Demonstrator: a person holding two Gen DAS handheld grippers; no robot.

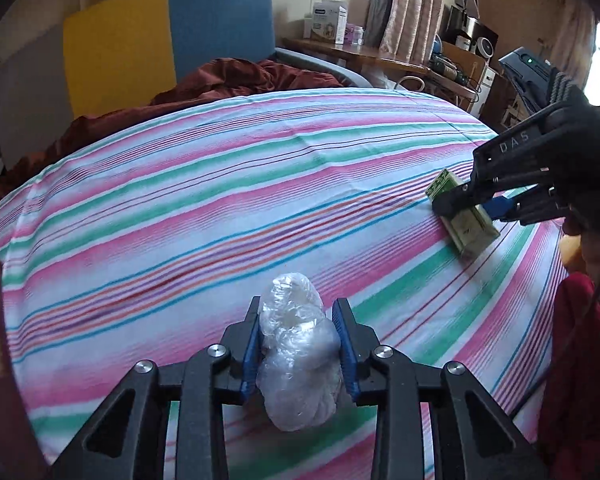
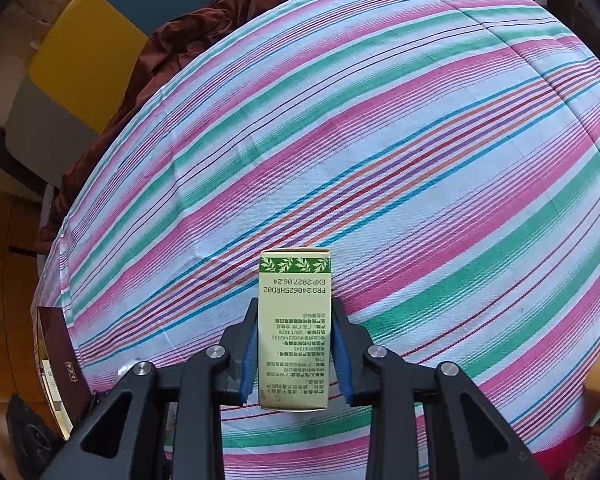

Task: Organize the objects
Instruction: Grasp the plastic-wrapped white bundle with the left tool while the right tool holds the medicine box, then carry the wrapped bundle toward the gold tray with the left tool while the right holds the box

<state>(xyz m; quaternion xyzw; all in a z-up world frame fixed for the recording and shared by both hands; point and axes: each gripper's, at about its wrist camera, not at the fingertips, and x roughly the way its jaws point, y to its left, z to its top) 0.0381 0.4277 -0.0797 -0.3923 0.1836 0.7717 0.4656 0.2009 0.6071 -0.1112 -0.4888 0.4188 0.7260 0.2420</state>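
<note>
On my left, the left gripper point(image 1: 300, 344) is clamped on a crumpled clear plastic bundle point(image 1: 296, 360), its blue pads point(image 1: 251, 354) pressing both sides, just above the near part of the striped bedsheet point(image 1: 220, 184). Further right over the same sheet, my right gripper point(image 2: 294, 356) is squeezed onto a pale green carton point(image 2: 295, 328), held low near the sheet's right edge. Beyond the sheet's far side lies a rumpled brown blanket point(image 1: 236, 80).
</note>
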